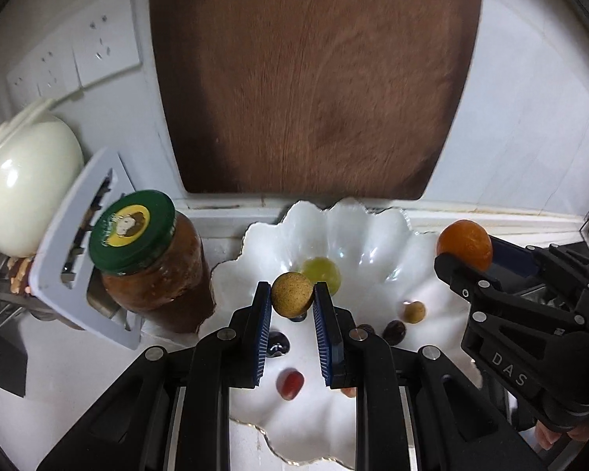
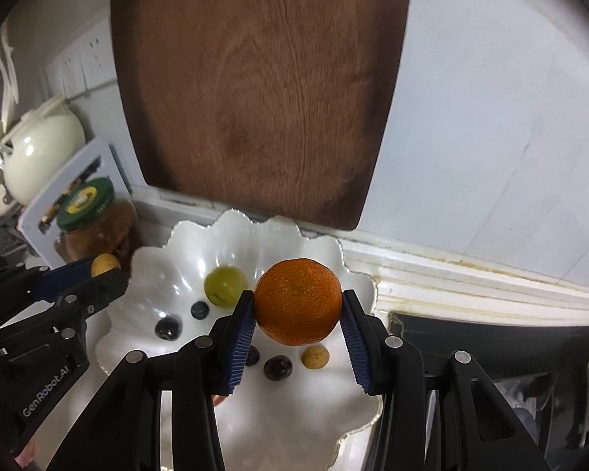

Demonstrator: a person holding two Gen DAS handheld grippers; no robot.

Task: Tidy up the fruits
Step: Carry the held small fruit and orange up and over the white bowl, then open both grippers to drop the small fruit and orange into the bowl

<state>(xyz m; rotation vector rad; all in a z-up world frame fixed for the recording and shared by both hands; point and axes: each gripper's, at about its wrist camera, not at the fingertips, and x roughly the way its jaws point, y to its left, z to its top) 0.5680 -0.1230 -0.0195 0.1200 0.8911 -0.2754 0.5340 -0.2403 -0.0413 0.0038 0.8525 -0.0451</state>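
Observation:
My left gripper (image 1: pixel 292 294) is shut on a small tan longan (image 1: pixel 292 293), held above the white scalloped bowl (image 1: pixel 377 227). My right gripper (image 2: pixel 297 306) is shut on an orange mandarin (image 2: pixel 297 301) over the same bowl (image 2: pixel 184 235). In the left wrist view the mandarin (image 1: pixel 465 242) and right gripper (image 1: pixel 463 253) sit at the bowl's right rim. The longan (image 2: pixel 105 263) in the left gripper (image 2: pixel 106 269) shows at the bowl's left edge in the right wrist view. Inside the bowl lie a green grape (image 2: pixel 224 285), several dark berries (image 2: pixel 168 329), another longan (image 2: pixel 315 356) and a red grape (image 1: pixel 290 384).
A jar with a green lid (image 1: pixel 133 231) stands left of the bowl, beside a pale blue-grey rack (image 1: pixel 59 251) and a cream teapot (image 1: pixel 23 184). A brown wooden board (image 1: pixel 314 78) leans on the white wall behind. A dark sink edge (image 2: pixel 491 333) lies to the right.

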